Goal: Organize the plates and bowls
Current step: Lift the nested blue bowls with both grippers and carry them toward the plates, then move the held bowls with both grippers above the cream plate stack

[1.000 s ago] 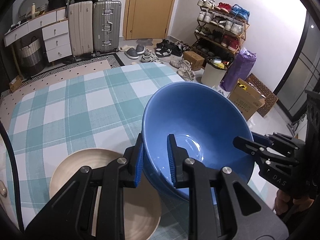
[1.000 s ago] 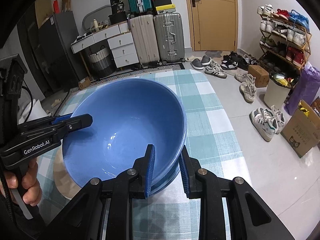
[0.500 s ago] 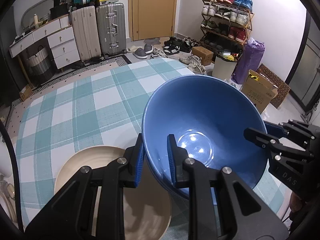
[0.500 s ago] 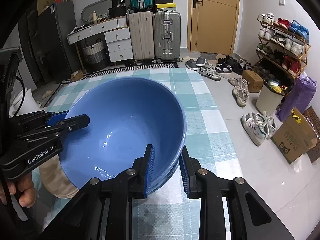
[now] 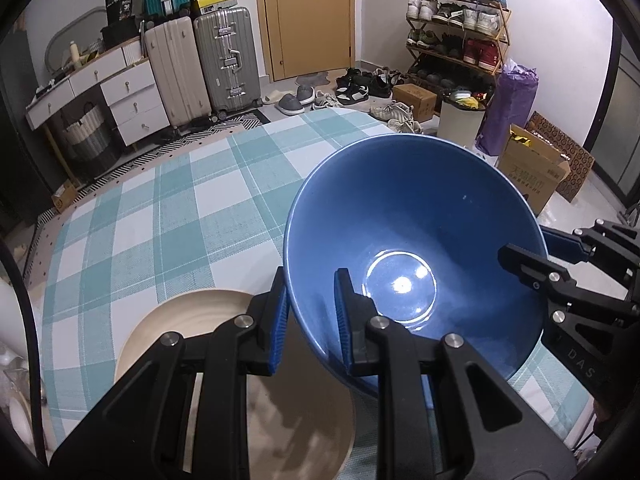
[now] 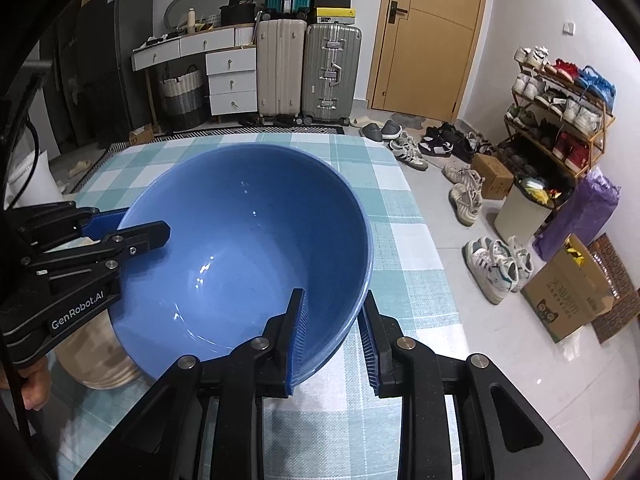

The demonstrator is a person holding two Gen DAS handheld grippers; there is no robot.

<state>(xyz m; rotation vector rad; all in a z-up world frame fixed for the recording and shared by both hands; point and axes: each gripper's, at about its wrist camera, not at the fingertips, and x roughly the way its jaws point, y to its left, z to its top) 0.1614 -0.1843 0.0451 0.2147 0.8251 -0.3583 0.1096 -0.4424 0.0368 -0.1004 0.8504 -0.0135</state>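
A large blue bowl [image 5: 416,248] is held above the checked table by both grippers. My left gripper [image 5: 310,316] is shut on its near-left rim. My right gripper [image 6: 332,340] is shut on the opposite rim; the bowl fills the middle of the right wrist view [image 6: 248,256]. A beige plate [image 5: 236,364] lies on the tablecloth under and left of the bowl, and shows as a stacked beige edge in the right wrist view [image 6: 96,360]. Each gripper appears in the other's view: the right one [image 5: 532,256] and the left one [image 6: 132,232].
The table has a teal and white checked cloth [image 5: 160,208]; its edge drops to the floor on the right [image 6: 432,240]. Beyond it are suitcases [image 5: 224,56], drawers [image 5: 124,100], a shoe rack [image 5: 456,40], loose shoes and cardboard boxes [image 6: 568,300].
The bowl has been lifted by both grippers and carried slightly left, over the beige plate; both views have risen. Both grips stay unchanged.
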